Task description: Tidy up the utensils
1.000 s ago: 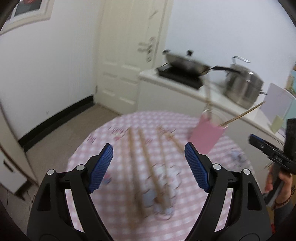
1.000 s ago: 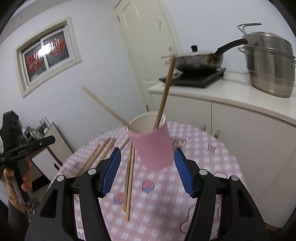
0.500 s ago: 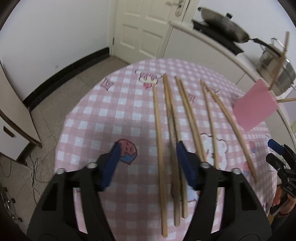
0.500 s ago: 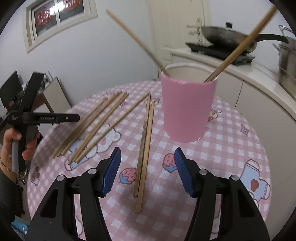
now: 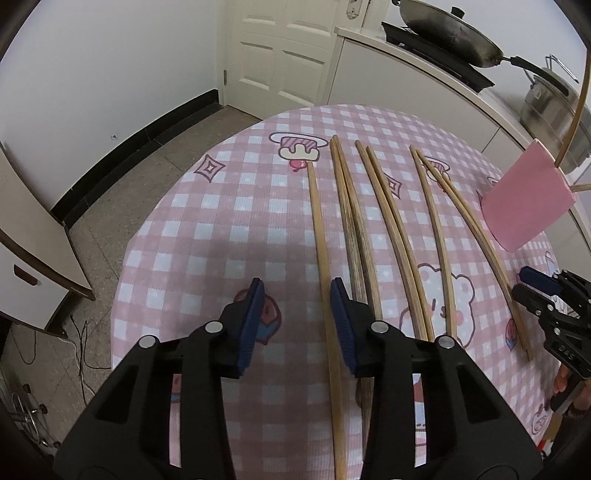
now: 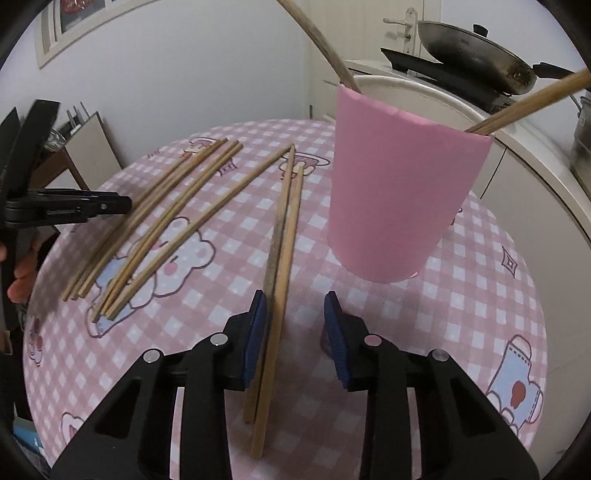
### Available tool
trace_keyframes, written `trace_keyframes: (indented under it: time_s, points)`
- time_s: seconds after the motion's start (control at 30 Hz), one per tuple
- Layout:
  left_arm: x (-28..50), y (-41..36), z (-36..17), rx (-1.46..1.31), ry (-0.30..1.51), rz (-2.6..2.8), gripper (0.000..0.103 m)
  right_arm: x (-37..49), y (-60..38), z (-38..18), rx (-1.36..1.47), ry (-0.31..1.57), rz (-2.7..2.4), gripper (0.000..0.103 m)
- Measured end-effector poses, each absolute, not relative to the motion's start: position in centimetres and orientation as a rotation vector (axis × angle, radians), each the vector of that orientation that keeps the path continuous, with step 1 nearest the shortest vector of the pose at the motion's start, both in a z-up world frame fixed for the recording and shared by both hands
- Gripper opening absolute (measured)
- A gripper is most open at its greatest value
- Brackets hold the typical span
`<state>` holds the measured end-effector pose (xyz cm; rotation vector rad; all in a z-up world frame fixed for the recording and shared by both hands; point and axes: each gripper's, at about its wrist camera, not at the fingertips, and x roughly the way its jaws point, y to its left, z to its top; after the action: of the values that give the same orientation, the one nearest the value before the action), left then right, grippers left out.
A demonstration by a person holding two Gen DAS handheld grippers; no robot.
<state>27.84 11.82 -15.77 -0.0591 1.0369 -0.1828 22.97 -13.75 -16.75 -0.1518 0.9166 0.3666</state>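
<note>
Left wrist: left gripper low over pink checked worktop, fingers part open and closing, nothing pressed yet; single chopstick lying just inside right finger. More chopsticks spread in pairs to the right. Pink cup far right, chopstick leaning in it. Right gripper at right edge. Wok on counter behind.

Right wrist: right gripper fingers part open and closing around chopstick pair, pair close by left finger, not clamped. Pink cup just beyond, upright, holding two chopsticks. Loose bundle of chopsticks to the left.
</note>
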Motion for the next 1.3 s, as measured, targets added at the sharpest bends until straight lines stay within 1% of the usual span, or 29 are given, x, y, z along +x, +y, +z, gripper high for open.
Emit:
trace_keyframes:
  time_s: [0.13,0.33,0.37,0.4,0.43,0.53,0.7,0.8,0.87,0.9,0.93,1.07,1.3]
  points:
    - [28.0,11.9,-15.7,-0.073,1.040,-0.187,0.037,23.6,-13.5,-16.7,-0.171,0.929,0.356,0.030]
    - [28.4,11.8,-15.8,-0.069,1.048,-0.179,0.037,24.3,-12.5,-17.1,-0.210,0.949,0.353,0.027]
    - [28.4,11.8,-15.8,-0.068,1.049,-0.177,0.037,24.3,-12.3,-17.1,-0.220,0.945,0.350,0.021]
    - [28.5,11.9,-15.8,-0.069,1.048,-0.176,0.037,24.4,-12.1,-17.0,-0.219,0.947,0.360,0.009]
    - [28.6,11.9,-15.8,-0.071,1.047,-0.172,0.037,24.5,-12.0,-17.0,-0.217,0.949,0.367,0.006]
    - [28.5,11.8,-15.8,-0.078,1.050,-0.175,0.032,24.3,-11.5,-17.0,-0.244,0.946,0.373,0.006]
    - [28.6,11.8,-15.4,-0.123,1.056,-0.207,0.032,24.1,-11.6,-16.9,-0.216,0.960,0.390,0.006]
    - [28.9,11.4,-15.7,-0.084,1.063,-0.172,0.032,23.5,-11.4,-17.0,-0.229,0.967,0.400,0.006]
    - [29.0,11.0,-15.8,-0.042,1.049,-0.132,0.024,23.1,-11.5,-17.0,-0.230,0.970,0.409,0.006]
    - [29.0,11.0,-15.9,-0.031,1.042,-0.115,0.011,22.8,-11.7,-16.9,-0.222,0.975,0.416,0.006]
    - [28.8,11.1,-16.0,-0.041,1.032,-0.095,0.006,22.7,-11.8,-17.0,-0.217,0.978,0.420,0.006]
    - [27.7,11.1,-15.9,-0.051,1.022,-0.103,0.006,22.0,-12.6,-16.9,-0.197,0.995,0.433,0.006]
    - [22.8,11.2,-15.4,0.012,1.072,-0.166,0.006,18.8,-14.7,-16.5,-0.209,1.070,0.476,0.005]
